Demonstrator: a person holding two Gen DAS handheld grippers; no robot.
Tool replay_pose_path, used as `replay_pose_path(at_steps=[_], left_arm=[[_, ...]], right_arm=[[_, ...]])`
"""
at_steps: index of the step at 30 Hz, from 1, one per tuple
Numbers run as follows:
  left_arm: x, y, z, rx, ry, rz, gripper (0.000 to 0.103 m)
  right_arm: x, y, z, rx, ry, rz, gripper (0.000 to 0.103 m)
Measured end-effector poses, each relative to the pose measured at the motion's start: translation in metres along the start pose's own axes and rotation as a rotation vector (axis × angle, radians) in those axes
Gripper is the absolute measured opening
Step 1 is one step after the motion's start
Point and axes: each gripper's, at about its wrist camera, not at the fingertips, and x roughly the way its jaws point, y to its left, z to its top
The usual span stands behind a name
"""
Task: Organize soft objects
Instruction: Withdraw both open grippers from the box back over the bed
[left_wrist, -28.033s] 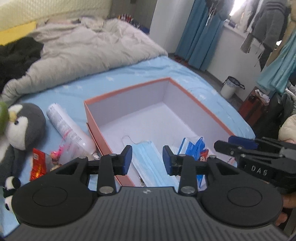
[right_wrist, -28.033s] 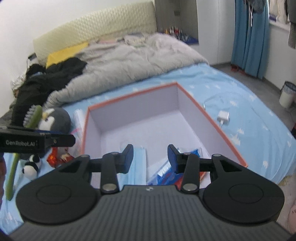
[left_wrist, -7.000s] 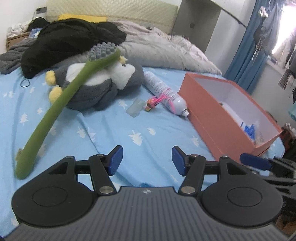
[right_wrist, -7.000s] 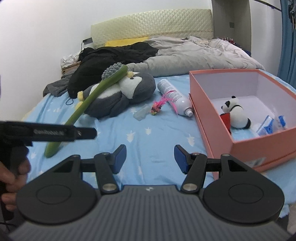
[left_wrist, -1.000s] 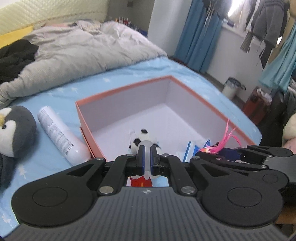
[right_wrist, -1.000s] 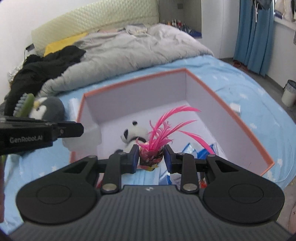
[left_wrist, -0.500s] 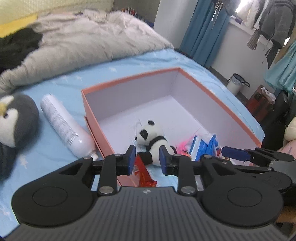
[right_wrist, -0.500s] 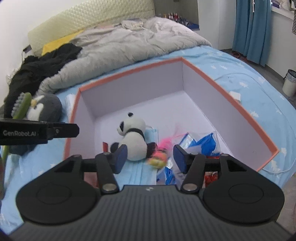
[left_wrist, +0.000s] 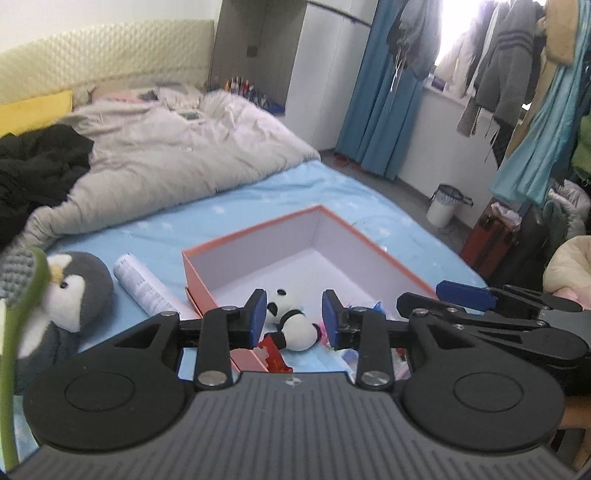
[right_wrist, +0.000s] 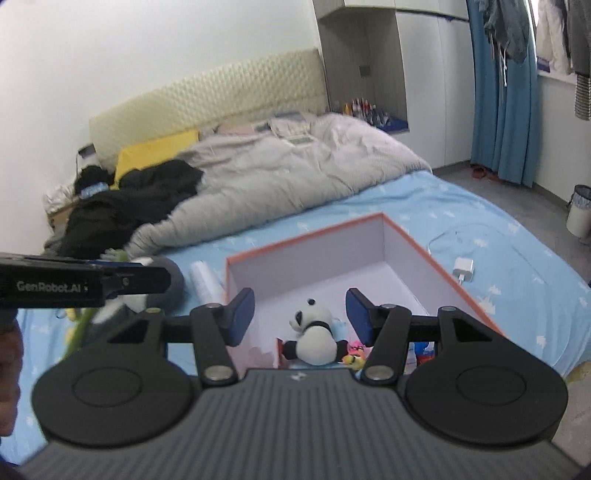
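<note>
Above the orange box (right_wrist: 436, 254), both grippers gape empty (left gripper (left_wrist: 293, 320) opening), panda (right_wrist: 314, 339) seemingly inside.

1. Near end of orange box (left_wrist: 255, 236) hidden behind left gripper (left_wrist: 293, 319); same box's near wall covered by right gripper (right_wrist: 301, 312) in the right wrist view.
2. Panda toy (right_wrist: 314, 332) partly masked at the legs; small pink item (right_wrist: 356, 349) beside it too small to identify.
3. Red packet (left_wrist: 275, 354) and blue-white packets (right_wrist: 423, 349) cut off by gripper bodies; print unreadable.
4. Penguin plush (left_wrist: 74, 299) partly covered by green brush (left_wrist: 22, 321), itself cropped at the left edge and blurred.
5. Bottle (left_wrist: 142, 286) label too blurred to read.
6. Hand (right_wrist: 9, 354) cut by the left edge.
</note>
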Motion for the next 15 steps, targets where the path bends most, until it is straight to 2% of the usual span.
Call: replay_pose_path(at_steps=[8,15], left_arm=[[-0.077,-0.016,-0.015,0.009,-0.087,0.001,0.045],[-0.119,-0.026,-0.041,-0.003,-0.114,-0.004,0.047]], right_arm=[[-0.057,0.020,-0.005,-0.016,-0.062,0.009,0.058],[-0.093,0.029,-0.022,-0.022,-0.085,-0.001,0.058]])
